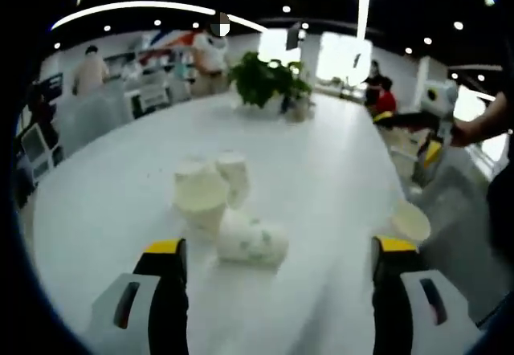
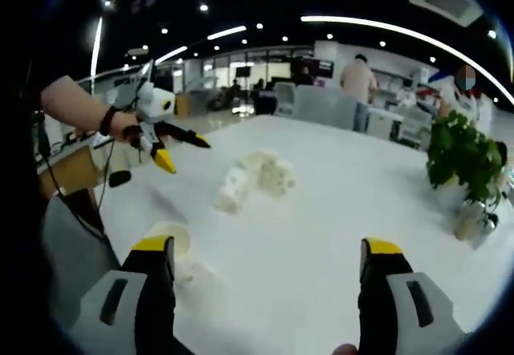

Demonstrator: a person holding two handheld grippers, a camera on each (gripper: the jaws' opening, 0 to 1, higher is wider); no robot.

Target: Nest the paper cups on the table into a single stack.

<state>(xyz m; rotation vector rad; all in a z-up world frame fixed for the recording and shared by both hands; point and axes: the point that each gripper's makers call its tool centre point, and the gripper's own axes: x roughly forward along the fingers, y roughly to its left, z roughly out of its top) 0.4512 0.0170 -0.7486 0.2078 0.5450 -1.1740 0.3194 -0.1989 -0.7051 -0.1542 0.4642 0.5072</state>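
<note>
A cluster of white paper cups sits mid-table: one upright cup [image 1: 201,198], a second [image 1: 233,174] just behind it, and one lying on its side [image 1: 250,241] in front. A lone cup [image 1: 411,220] stands apart near the table's right edge. My left gripper [image 1: 279,246] is open, its jaws wide on either side of the lying cup and short of it. In the right gripper view the cluster [image 2: 259,174] lies ahead, and the lone cup [image 2: 170,238] is by the left jaw of my open right gripper [image 2: 267,246]. The left gripper [image 2: 183,152], held in a hand, hovers open at upper left.
A potted plant [image 1: 265,82] [image 2: 462,158] stands at the far side of the white table [image 1: 321,170]. Chairs and desks lie beyond the table's edge [image 2: 80,178]. People stand in the background.
</note>
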